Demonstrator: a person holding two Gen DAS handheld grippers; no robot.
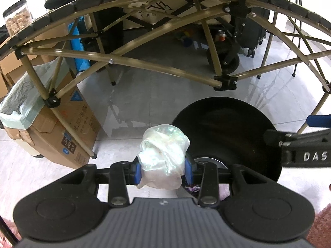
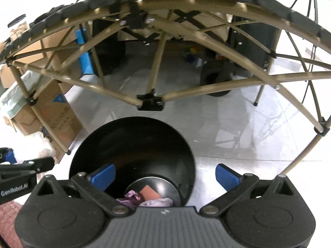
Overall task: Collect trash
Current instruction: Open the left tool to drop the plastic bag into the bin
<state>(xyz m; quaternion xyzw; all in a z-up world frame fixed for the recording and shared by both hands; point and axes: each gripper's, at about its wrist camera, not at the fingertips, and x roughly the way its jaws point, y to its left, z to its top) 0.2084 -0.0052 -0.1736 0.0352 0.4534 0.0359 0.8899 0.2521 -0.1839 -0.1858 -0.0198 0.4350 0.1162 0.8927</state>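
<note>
The crumpled plastic bag point(image 1: 163, 155), translucent and whitish, is pinched between the blue pads of the left claw point(image 1: 163, 170); the wad is squeezed at its lower half and bulges out above and below the pads. The black bin point(image 1: 227, 136) is seen just to the right of and beyond that claw in the left wrist view, its round mouth open upward, so the held bag lies at the bin's left rim, not yet over the opening. The relation that counts for the next move, as judged: bin is to the right & slightly fwd of the left claw, so a short shift rightward would be needed before letting go.

The right claw point(image 2: 165, 178) is spread wide w/ nothing between its blue pads point(image 2: 104, 175); it is held directly over the bin mouth, and trash already inside is seen at the bottom in the right wrist view: purple wrapper bits point(image 2: 132, 198), a reddish-brown piece point(image 2: 150, 193) and a pale lilac scrap. Right claw's arm is visible at the right edge of the left view, so the 2 claws are close side by side, right one nearer the bin centre.

The bin stands on the pale tiled floor point(image 1: 144, 95), in front of a folding worktop frame point(image 1: 144, 62). A cardboard box point(image 1: 62, 128) w/ a green liner stands to the left, well apart from the bin
</note>
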